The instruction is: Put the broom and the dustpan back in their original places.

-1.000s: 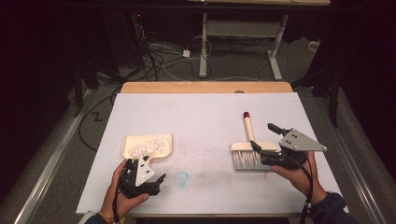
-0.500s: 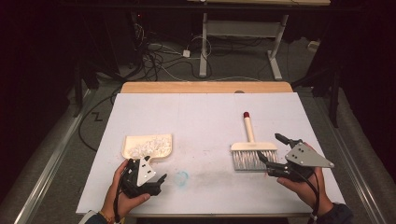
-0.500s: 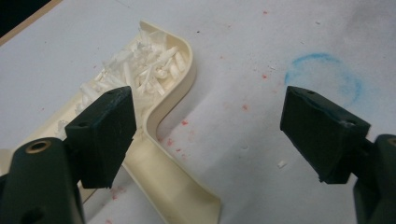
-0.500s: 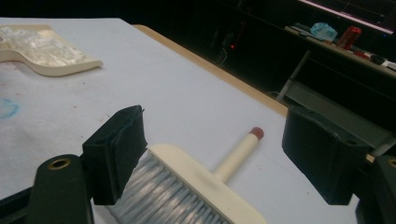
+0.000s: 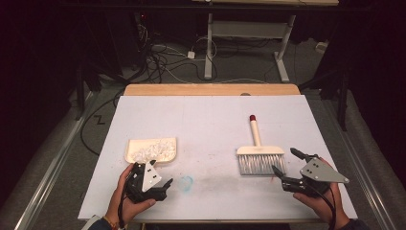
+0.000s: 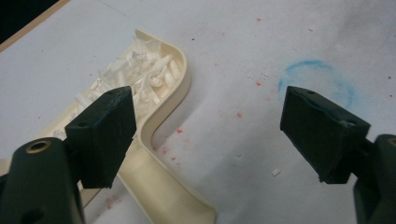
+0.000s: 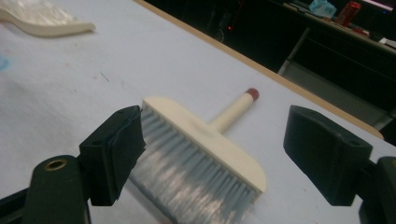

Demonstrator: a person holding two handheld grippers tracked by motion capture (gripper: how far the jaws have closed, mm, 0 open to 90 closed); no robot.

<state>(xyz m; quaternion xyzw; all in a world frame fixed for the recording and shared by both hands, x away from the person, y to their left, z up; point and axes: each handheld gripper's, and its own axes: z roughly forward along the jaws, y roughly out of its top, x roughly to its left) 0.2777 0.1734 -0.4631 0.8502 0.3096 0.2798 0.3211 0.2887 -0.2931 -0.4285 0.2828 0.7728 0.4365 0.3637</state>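
Right gripper (image 5: 282,162) drawing back near-right off cream hand brush with grey bristles (image 5: 261,158), jaws apart, empty | brush lying released right of centre | left gripper (image 5: 160,184) gaping beside cream dustpan of white scraps (image 5: 152,149), near-left | sweeping apparently finishing

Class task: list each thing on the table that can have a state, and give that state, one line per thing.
Dustpan: flat on the table, filled with white scraps.
Brush: lying flat, released, handle pointing away.
Left gripper: open, holding nothing.
Right gripper: open, holding nothing.
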